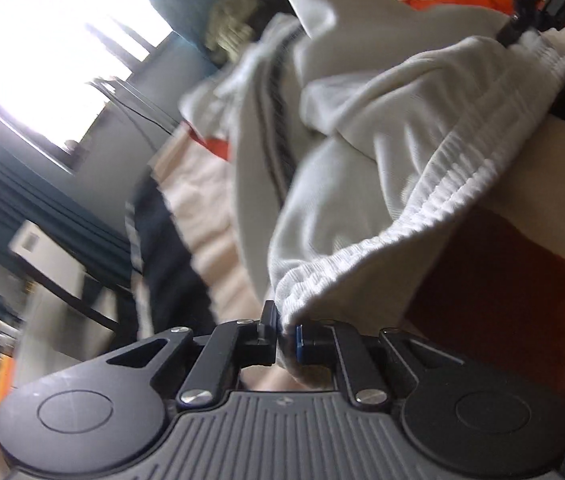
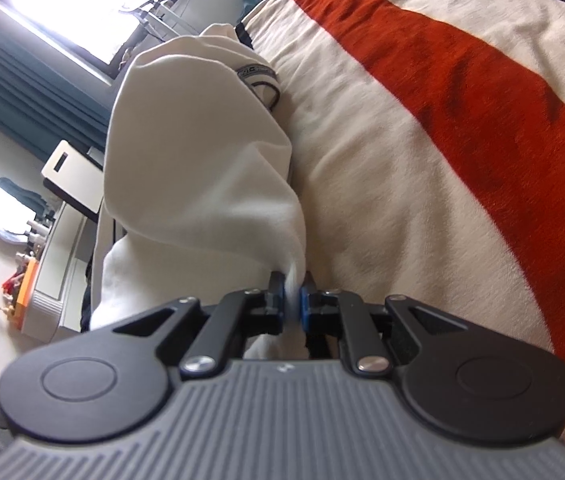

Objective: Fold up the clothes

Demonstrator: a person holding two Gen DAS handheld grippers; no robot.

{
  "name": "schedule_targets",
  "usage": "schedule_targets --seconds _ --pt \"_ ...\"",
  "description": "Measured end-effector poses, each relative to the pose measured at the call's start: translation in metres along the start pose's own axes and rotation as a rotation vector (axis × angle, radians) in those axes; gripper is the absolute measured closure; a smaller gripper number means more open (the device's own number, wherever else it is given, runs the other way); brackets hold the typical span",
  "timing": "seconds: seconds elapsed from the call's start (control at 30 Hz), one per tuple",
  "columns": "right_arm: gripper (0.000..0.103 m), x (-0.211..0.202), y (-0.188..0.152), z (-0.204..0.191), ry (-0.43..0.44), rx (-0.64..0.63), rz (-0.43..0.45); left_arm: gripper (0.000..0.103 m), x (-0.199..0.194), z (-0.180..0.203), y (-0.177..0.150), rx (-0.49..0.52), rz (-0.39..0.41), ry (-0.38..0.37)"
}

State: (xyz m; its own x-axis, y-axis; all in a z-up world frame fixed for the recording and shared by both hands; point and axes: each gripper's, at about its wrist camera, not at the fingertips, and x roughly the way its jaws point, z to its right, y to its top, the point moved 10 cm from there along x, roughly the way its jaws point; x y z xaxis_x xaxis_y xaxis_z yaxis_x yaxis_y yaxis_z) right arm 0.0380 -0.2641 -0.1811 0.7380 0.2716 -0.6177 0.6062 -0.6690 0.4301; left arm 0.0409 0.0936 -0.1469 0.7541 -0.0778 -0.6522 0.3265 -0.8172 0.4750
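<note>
Gripping the ribbed elastic waistband (image 1: 414,216) of a white garment (image 1: 362,128), the left gripper (image 1: 287,334) has its jaws closed on the fabric at the near end of the band. At the far end of the same waistband, the left wrist view shows the right gripper (image 1: 516,38) pinching the cloth at the upper right of the frame. The garment hangs slack between the two grip points and bunches in folds, with a dark stripe (image 1: 278,128) running along one side. It lies above a bed blanket (image 1: 522,280) patterned in cream, orange-red and dark bands. In the right wrist view, the right gripper (image 2: 292,300) has its blue-padded jaws closed on a gathered twist of the white garment (image 2: 186,152), which rises away from the jaws and drapes down onto the cream part of the bed blanket (image 2: 422,160). A grey label with a dark loop (image 2: 260,80) shows on the garment's far edge. A bright window (image 2: 82,4) and teal curtains (image 2: 22,92) occupy the background.
</note>
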Motion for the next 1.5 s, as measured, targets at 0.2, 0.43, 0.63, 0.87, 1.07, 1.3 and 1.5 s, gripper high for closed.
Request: schedule_targets --seconds 0.2,0.43,0.63,0.87,1.07,1.3,1.5 --pt "0.06 -0.004 -0.002 0.004 0.03 0.065 -0.018 0.067 -0.014 0.002 -0.009 0.0 0.064 -0.078" --pt "0.036 -0.004 -0.004 0.001 0.054 0.081 -0.014 0.026 -0.06 0.0 -0.012 -0.133 0.068 -0.147" --pt "0.036 0.001 -0.004 0.001 0.061 0.101 -0.023 0.014 -0.064 -0.027 -0.001 -0.468 0.047 -0.335" --pt "0.036 0.003 -0.008 0.003 0.111 0.161 -0.043 0.016 0.011 -0.053 0.003 -0.983 -0.205 -0.409" --pt "0.036 0.002 -0.012 -0.008 0.263 0.238 -0.076 0.013 0.034 -0.042 -0.013 -1.191 -0.282 -0.413" --pt "0.037 0.006 -0.018 -0.014 0.265 0.207 -0.105 0.031 0.029 -0.029 -0.015 -1.147 -0.298 -0.426" --pt "0.041 0.01 -0.025 -0.018 0.245 0.16 -0.131 0.057 0.025 -0.034 -0.018 -1.214 -0.269 -0.432"
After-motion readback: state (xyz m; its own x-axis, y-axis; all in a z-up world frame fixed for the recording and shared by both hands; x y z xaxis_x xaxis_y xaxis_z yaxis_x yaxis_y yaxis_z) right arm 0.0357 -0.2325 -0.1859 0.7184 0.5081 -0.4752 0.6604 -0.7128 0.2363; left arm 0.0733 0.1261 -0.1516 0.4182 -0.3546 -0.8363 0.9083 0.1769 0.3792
